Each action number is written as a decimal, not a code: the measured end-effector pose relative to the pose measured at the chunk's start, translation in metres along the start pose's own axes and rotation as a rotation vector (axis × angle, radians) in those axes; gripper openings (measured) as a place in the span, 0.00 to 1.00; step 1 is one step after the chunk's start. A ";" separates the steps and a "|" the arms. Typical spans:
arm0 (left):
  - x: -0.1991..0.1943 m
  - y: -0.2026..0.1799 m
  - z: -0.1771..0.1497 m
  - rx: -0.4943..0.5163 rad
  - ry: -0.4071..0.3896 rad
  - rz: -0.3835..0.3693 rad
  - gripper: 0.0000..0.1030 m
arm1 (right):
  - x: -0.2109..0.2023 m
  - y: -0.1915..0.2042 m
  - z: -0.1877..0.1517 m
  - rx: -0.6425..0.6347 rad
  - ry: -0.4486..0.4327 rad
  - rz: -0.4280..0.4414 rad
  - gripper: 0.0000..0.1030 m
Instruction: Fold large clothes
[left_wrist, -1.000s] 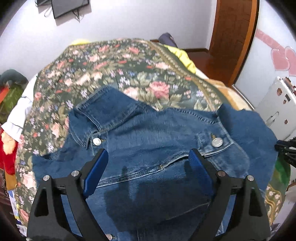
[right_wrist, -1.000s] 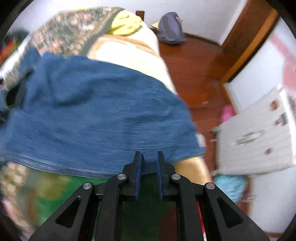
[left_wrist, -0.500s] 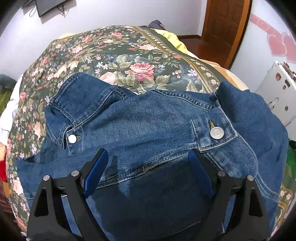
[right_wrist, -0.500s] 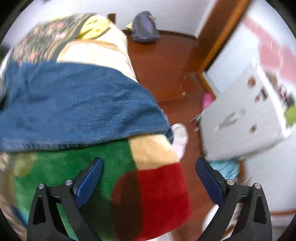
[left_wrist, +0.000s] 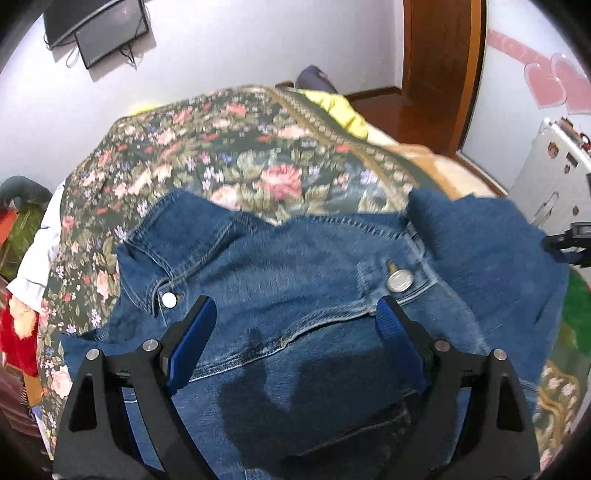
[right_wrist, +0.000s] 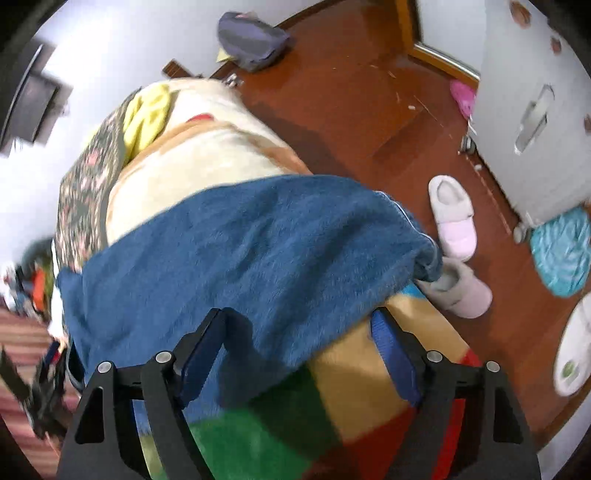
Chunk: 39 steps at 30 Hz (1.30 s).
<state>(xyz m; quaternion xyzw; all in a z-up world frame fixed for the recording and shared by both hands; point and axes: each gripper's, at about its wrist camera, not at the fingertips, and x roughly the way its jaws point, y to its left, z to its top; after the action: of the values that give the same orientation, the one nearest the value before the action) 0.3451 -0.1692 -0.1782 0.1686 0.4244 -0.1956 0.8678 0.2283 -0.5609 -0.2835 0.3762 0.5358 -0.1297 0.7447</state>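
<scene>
Denim jacket (left_wrist: 295, 280) on floral bedspread (left_wrist: 229, 162); wooden floor (right_wrist: 351, 99) beyond; left claw (left_wrist: 295, 325) wide, right claw (right_wrist: 295, 343) closing, empty

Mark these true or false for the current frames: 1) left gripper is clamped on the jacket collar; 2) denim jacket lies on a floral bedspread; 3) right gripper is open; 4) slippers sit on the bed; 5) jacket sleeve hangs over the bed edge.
1) False. The left gripper is open above the denim jacket, gripping nothing.
2) True. It lies on the floral bedspread.
3) True. The right gripper is open over the sleeve; its jaws have just been closing.
4) False. The slippers are on the wooden floor.
5) True.
</scene>
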 end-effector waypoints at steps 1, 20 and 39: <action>-0.004 0.000 0.002 -0.001 -0.011 0.000 0.86 | 0.002 -0.001 0.003 0.010 -0.008 0.003 0.76; -0.046 0.020 -0.001 -0.023 -0.105 0.104 0.86 | -0.058 0.078 0.019 -0.192 -0.239 0.042 0.10; -0.115 0.115 -0.051 -0.206 -0.205 0.189 0.86 | -0.145 0.349 -0.081 -0.691 -0.434 0.351 0.07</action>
<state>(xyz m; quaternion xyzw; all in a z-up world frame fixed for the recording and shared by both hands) 0.3014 -0.0234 -0.1013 0.0972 0.3340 -0.0846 0.9337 0.3227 -0.2963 -0.0182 0.1543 0.3070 0.1093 0.9327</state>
